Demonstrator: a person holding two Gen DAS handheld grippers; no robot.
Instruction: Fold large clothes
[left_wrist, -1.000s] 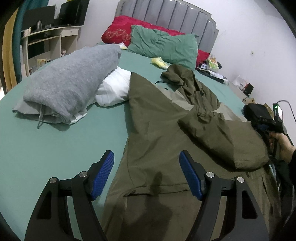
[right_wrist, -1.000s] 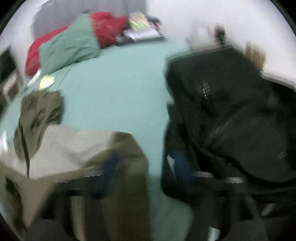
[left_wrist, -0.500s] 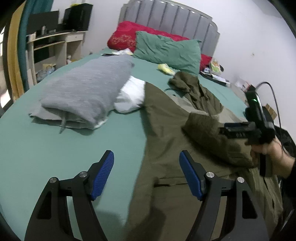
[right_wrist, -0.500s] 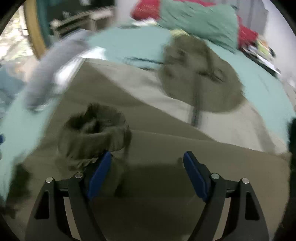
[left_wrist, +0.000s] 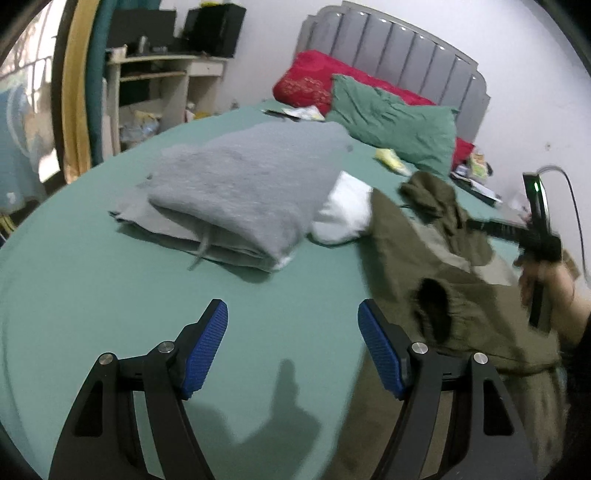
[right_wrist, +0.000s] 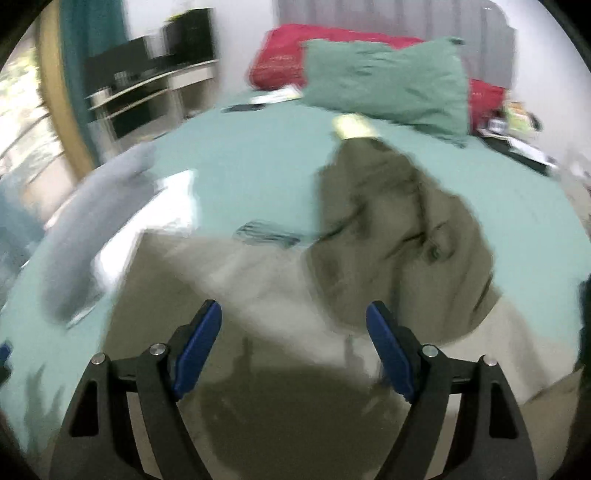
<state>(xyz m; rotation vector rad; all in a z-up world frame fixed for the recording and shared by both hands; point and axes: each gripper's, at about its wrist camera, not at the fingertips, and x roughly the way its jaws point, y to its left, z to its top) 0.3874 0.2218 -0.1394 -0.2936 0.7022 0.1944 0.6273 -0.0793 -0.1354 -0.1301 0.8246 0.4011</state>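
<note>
An olive green jacket (left_wrist: 402, 258) lies spread on the green bed sheet (left_wrist: 92, 288), its sleeve cuff (left_wrist: 432, 310) folded across the body and its hood (right_wrist: 391, 210) toward the pillows. My left gripper (left_wrist: 291, 347) is open and empty, hovering over bare sheet just left of the jacket's edge. My right gripper (right_wrist: 293, 347) is open and empty above the jacket's body, below the hood; the view is blurred. The right gripper also shows in the left wrist view (left_wrist: 532, 236), held in a hand over the jacket.
A folded grey sweater (left_wrist: 236, 188) lies on the sheet left of the jacket, with a white garment (left_wrist: 343, 214) between them. Green pillow (left_wrist: 391, 118) and red pillow (left_wrist: 306, 81) sit at the grey headboard. A desk (left_wrist: 155, 85) stands left of the bed.
My left gripper has shifted left, off the jacket onto bare sheet. My right gripper has swung from the black bag at the bed's right over the jacket toward the hood. Both stayed open.
</note>
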